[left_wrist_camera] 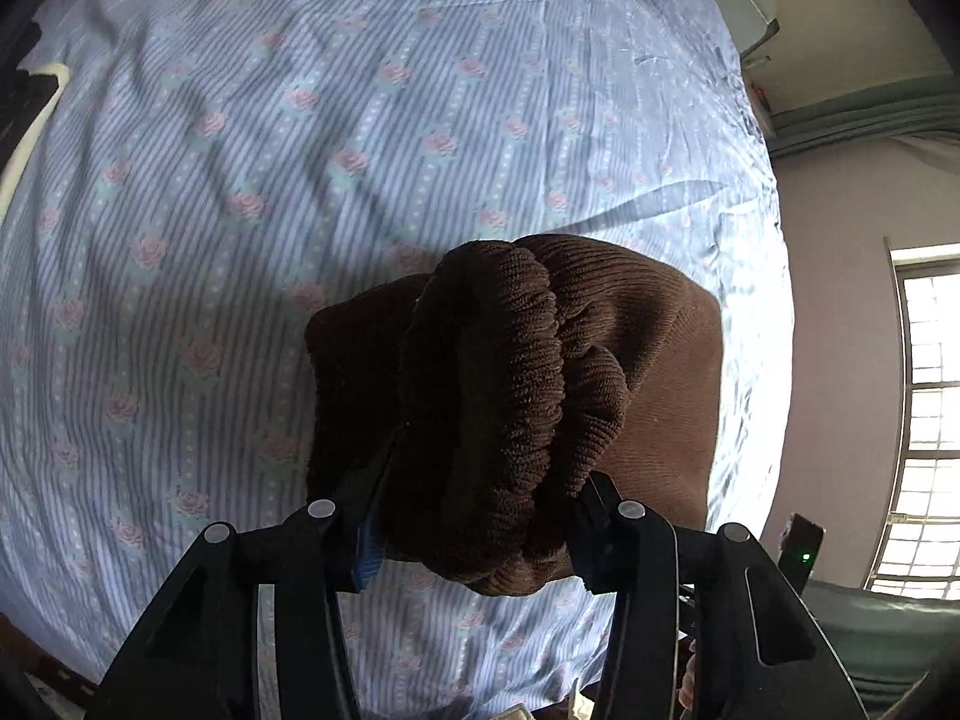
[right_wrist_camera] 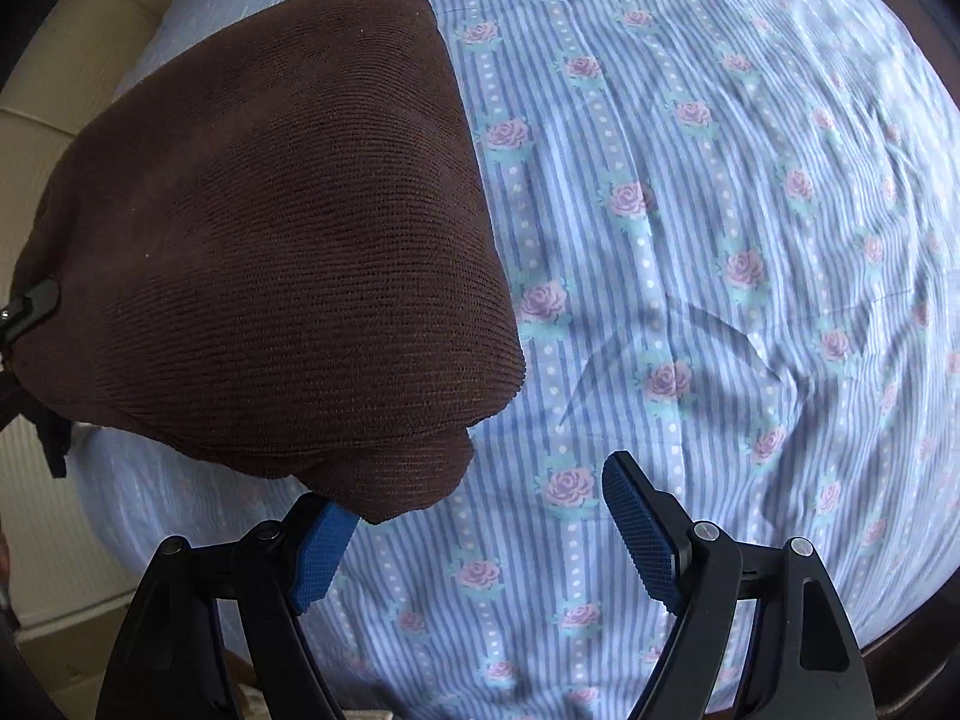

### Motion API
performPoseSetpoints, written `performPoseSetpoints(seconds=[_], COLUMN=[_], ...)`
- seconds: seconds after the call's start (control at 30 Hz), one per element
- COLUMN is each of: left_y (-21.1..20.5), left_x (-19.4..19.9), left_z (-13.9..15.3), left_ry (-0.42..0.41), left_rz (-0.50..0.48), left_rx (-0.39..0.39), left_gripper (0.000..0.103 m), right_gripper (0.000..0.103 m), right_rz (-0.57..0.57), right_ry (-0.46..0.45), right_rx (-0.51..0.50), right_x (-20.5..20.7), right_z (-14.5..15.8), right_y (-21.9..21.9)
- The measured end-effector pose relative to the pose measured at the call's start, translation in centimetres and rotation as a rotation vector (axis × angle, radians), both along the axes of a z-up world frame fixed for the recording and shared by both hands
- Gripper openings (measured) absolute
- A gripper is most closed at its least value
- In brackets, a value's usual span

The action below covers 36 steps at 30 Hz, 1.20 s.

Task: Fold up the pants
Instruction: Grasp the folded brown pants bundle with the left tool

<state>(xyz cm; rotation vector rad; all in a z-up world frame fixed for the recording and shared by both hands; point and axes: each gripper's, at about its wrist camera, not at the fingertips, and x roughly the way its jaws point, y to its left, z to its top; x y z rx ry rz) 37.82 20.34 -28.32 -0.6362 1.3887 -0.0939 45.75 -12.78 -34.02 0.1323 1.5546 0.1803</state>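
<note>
Bed covered by a blue striped sheet [right_wrist_camera: 690, 192] with pink roses, creased; a window [left_wrist_camera: 927, 420] glows at the right of the left-wrist view.

Brown pants [right_wrist_camera: 270, 228], ribbed knit, lie on the sheet, seemingly already doubled into a compact slab.

Left gripper [left_wrist_camera: 480, 516]: jaws pinching a thick bunched roll of the pants, probably the gathered waistband or a stacked edge. Fabric bulges out above and around the pads.

Right gripper [right_wrist_camera: 480, 534]: jaws spread wide, nothing between them. Its left pad touches or just underlaps the near corner of the pants; cannot tell which.

Handling, as judged: soft, limp, light to middling in weight, not slippery; the rib should hold on the textured pads. Will sag and unroll if lifted at one point. Best taken at an edge or corner through all layers.

Hard to make out: layer count, which end is the waistband, the left pads buried in cloth, and the far-left edge of the pants cut off in the right-wrist view.
</note>
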Motion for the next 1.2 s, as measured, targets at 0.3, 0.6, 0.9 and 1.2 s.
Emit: performPoseSetpoints(seconds=[0.3, 0.6, 0.9, 1.2], left_y=[1.1, 1.6, -1.4, -9.1], left_x=[-1.7, -3.0, -1.6, 3.5], left_z=[-3.7, -8.3, 2.5, 13.6], left_ry=[0.062, 0.117, -0.006, -0.187], left_rz=[-0.001, 0.101, 0.002, -0.086], left_rx=[0.089, -0.125, -0.086, -0.142], left_gripper=[0.089, 0.070, 0.043, 0.039], right_gripper=[0.081, 0.081, 0.081, 0.081], right_rz=[0.042, 0.035, -0.023, -0.057], right_ry=[0.011, 0.026, 0.005, -0.032], right_rx=[-0.049, -0.078, -0.014, 0.121], right_x=[-0.4, -0.1, -0.8, -1.7], right_z=[-0.3, -0.9, 0.1, 0.3], right_y=[2.5, 2.0, -0.5, -0.5])
